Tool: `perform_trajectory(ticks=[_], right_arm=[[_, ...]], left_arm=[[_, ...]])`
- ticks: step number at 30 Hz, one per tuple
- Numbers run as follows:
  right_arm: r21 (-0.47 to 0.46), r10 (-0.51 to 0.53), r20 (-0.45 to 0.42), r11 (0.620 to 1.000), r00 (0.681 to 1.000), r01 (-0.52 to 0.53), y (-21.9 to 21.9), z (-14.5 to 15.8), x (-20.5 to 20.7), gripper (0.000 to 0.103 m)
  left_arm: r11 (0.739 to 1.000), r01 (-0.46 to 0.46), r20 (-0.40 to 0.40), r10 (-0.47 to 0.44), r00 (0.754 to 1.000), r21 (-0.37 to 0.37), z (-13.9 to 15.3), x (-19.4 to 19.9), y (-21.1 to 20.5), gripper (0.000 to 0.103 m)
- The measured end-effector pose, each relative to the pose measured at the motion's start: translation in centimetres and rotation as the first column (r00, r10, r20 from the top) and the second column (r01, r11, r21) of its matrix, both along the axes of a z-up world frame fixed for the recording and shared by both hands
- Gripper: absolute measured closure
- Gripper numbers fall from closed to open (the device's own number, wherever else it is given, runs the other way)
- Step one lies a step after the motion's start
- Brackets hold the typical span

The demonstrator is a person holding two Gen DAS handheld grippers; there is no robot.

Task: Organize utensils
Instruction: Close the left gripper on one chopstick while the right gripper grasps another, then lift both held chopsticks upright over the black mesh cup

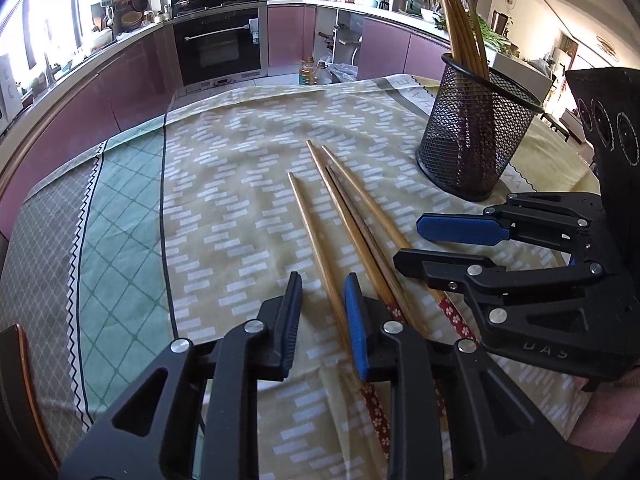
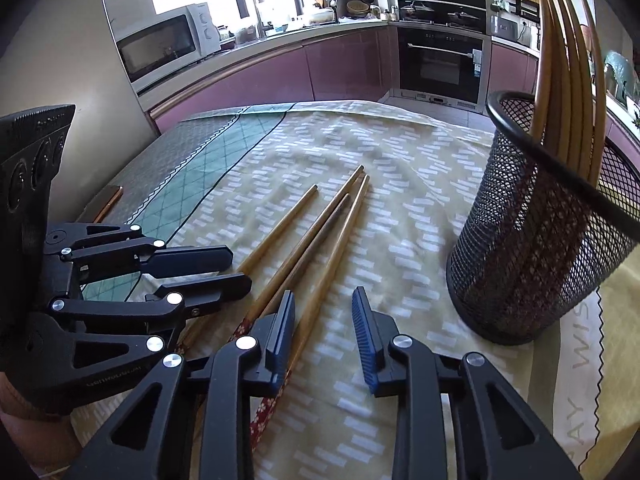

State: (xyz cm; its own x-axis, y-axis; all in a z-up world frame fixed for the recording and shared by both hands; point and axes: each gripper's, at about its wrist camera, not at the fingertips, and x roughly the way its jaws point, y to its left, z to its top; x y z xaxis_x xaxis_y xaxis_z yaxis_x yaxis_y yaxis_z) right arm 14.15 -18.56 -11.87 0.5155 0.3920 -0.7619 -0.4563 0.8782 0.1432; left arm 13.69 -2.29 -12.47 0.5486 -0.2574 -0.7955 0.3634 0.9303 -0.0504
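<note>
Several wooden chopsticks lie on the patterned tablecloth (image 1: 240, 160), tips pointing away. One chopstick (image 1: 308, 224) lies apart on the left; the other three (image 1: 352, 216) lie bunched together, with red flowered handles (image 1: 376, 412). My left gripper (image 1: 324, 312) stands open astride the lone chopstick, pads not pressing it. My right gripper (image 2: 324, 318) is open too, with the rightmost chopstick (image 2: 340, 248) between its jaws, close to the left pad. Each gripper shows in the other view, the right gripper (image 1: 408, 240) and the left gripper (image 2: 239, 268). A black mesh holder (image 1: 476, 136) (image 2: 536, 248) holds several chopsticks (image 2: 568, 60).
The holder stands at the table's right side, past the right gripper. Beyond the far table edge are purple cabinets, an oven (image 1: 218, 48) and oil bottles (image 1: 308, 72) on the floor. A microwave (image 2: 160, 44) sits on the counter. A brown flat object (image 2: 106, 200) lies at the left edge.
</note>
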Motion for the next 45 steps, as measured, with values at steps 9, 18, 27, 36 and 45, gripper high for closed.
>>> perform_trajectory(ticks=[9,18,27,36,45], right_arm=[[0.05,-0.029,-0.022,0.998,0.999,0.03,-0.9,-0.1,0.2,0.093],[0.12,-0.05,-0.046,0.991,0.998,0.055,-2.2,0.1,-0.1,0.097],[0.135,0.022,-0.045,0.991,0.999,-0.015,-1.8,0.7,-1.0,0.097],[0.101,0.034,-0.069,0.995,0.997,-0.027,-1.1,0.0,-0.6,0.095],[0.108,0.034,-0.05,0.994,0.998,-0.028,-1.6,0.2,-0.5,0.097]], left_arm=[[1.0,-0.013,-0.006,0.013,1.0,-0.028,-0.1,0.2,-0.1,0.091],[0.995,-0.06,-0.004,0.06,0.998,-0.074,0.2,-0.5,0.8,0.095],[0.994,-0.013,-0.02,0.011,1.0,-0.109,0.5,-1.6,0.7,0.095],[0.996,0.025,-0.061,-0.03,0.998,-0.083,-0.2,-1.0,0.3,0.094],[0.998,0.019,-0.042,-0.022,0.999,-0.057,-0.1,-0.4,-0.3,0.095]])
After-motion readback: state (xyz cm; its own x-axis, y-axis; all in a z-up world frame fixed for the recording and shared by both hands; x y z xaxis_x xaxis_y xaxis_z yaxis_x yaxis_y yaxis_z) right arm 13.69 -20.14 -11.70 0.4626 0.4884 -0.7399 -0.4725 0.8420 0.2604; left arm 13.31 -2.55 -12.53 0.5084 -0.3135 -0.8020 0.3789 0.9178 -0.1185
